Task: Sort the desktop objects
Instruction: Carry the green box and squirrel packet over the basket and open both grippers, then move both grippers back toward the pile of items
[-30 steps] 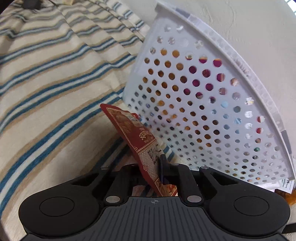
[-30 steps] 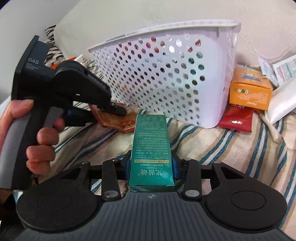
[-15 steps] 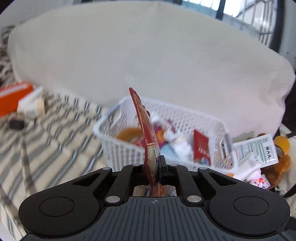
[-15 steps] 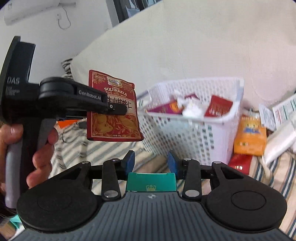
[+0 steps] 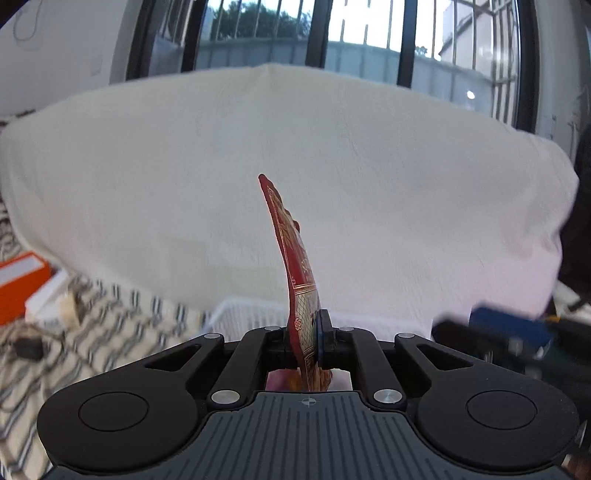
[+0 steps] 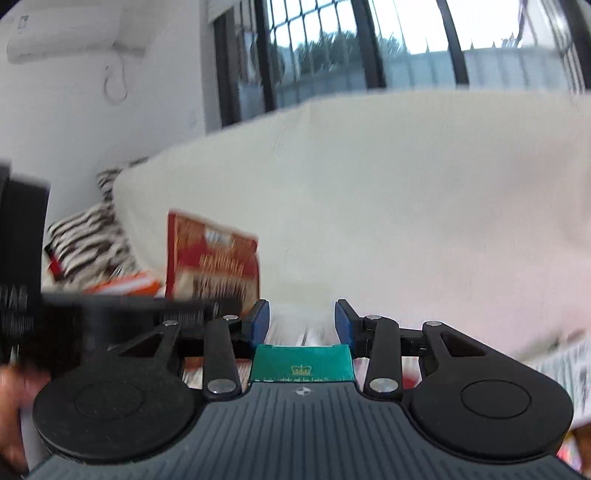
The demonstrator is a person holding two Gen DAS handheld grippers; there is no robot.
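The flat red foil snack packet with gold print (image 5: 295, 273) stands edge-on between the fingers of the left gripper (image 5: 309, 343), pinched tight near its lower end so that only its thin curved side shows in the left wrist view; its bottom corner is hidden behind the gripper body. From the right wrist view the same packet (image 6: 212, 260) shows its printed face, but blur makes the lettering unreadable, and its lower edge is covered by the dark smeared shape of the left gripper (image 6: 207, 312).

The green rectangular cardboard box with a small gold crown mark (image 6: 301, 363) sits at the base of the right gripper (image 6: 301, 321), only its near end visible. The blue-padded fingers stand apart at about the box's width; whether they press its sides cannot be told.

Below the packet, only a strip of the white perforated plastic basket's rim (image 5: 247, 314) shows above the left gripper; its contents are hidden. Behind it rises a large cream cloth-covered cushion (image 5: 332, 177). At the left lie a blurred striped cloth (image 5: 110, 314) and an orange and white box (image 5: 22, 284), cut off by the frame. A barred window (image 5: 332, 33) fills the top.
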